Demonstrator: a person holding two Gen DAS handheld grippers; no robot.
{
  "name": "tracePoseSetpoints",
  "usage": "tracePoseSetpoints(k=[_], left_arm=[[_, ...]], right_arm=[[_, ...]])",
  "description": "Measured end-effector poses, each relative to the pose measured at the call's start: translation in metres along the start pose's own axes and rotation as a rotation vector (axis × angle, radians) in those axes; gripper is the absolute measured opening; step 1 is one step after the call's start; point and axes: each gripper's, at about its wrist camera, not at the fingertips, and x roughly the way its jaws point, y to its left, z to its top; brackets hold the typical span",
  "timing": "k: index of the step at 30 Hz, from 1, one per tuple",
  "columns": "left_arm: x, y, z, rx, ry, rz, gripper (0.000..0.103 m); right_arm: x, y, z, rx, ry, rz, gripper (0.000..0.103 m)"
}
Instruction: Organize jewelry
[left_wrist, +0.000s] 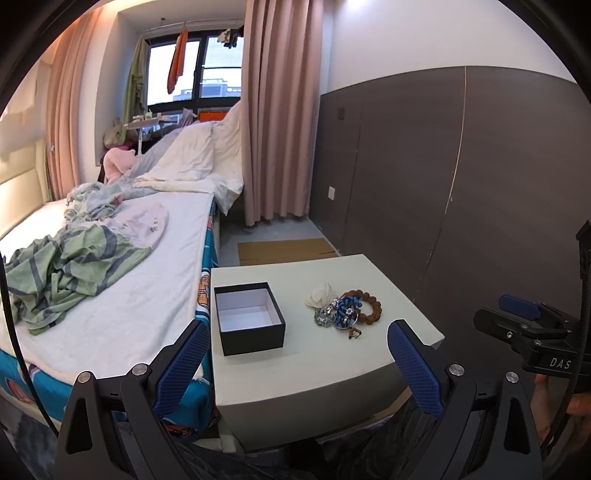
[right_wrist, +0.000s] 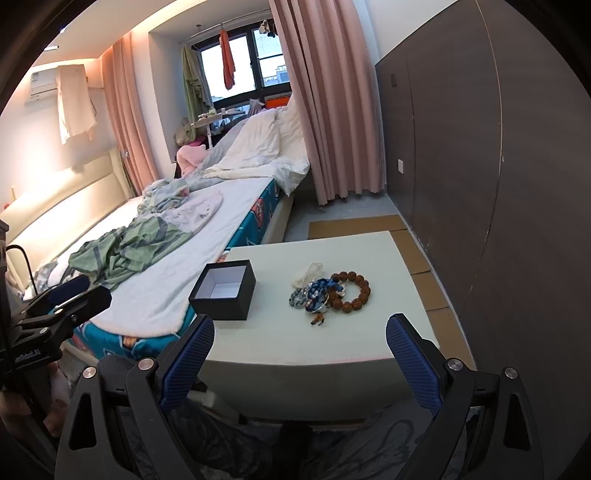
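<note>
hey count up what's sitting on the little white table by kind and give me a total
Black box, open and empty: 1
Brown bead bracelet: 1
Blue bead piece: 1
Silvery piece: 1
White piece: 1
Total: 5, though the tangled pile may hide more.

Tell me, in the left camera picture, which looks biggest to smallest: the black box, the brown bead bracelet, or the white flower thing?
1. Black box
2. Brown bead bracelet
3. White flower piece, partly hidden behind the blue jewelry, so its rank is less sure.
</note>
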Motion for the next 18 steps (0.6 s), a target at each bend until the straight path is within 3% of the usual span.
tracePoseSetpoints(k=[10, 18], left_arm=[[0.038, -0.004, 0.014, 0.011, 0.039, -0.022, 0.097], [0.081, -0.009, 0.024, 0.008, 0.107, -0.066, 0.097]], right_arm=[[0.019, -0.019, 0.016, 0.050, -0.025, -0.041, 0.095], [0.047, -0.046, 0.024, 0.089, 0.006, -0.082, 0.095]])
